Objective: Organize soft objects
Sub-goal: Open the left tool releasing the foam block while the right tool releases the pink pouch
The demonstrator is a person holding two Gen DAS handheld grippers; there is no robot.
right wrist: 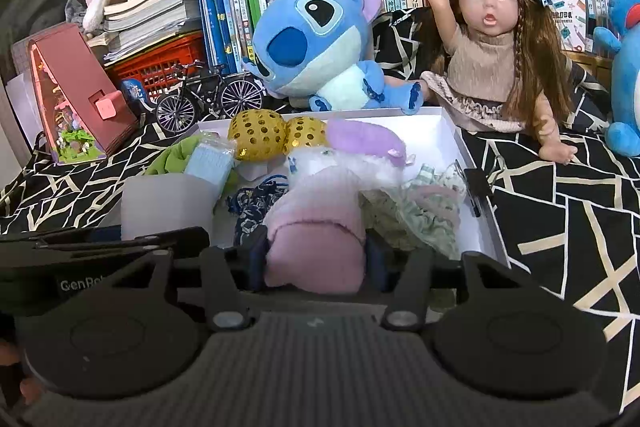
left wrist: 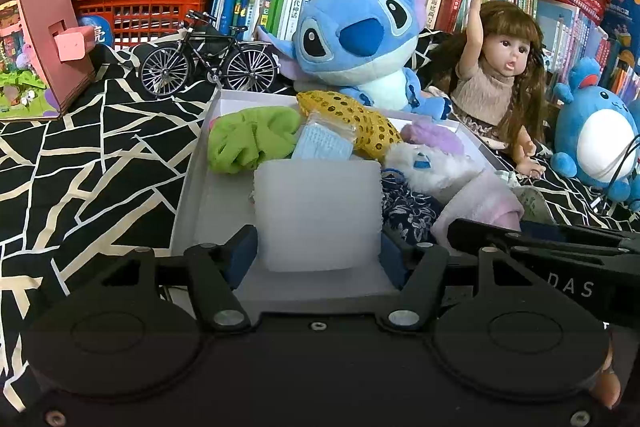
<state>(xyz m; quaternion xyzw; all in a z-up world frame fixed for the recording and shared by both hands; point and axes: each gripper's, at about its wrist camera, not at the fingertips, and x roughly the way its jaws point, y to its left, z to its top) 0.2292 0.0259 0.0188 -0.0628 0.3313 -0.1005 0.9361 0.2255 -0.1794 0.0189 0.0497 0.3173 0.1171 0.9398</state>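
While both tongs worked over the white box, the left tongs clasped a translucent block and the right tongs a pink cloth; setting each down neatly seemed next.

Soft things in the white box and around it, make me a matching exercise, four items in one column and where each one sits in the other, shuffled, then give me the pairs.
Column one:
1. translucent white block
2. pink cloth roll
3. blue plush
4. doll

Column two:
A. sits behind the white box, leaning on the books
B. between the left gripper's fingers
C. beside the box's far right corner, one arm raised
D. between the right gripper's fingers

Pairs: 1-B, 2-D, 3-A, 4-C
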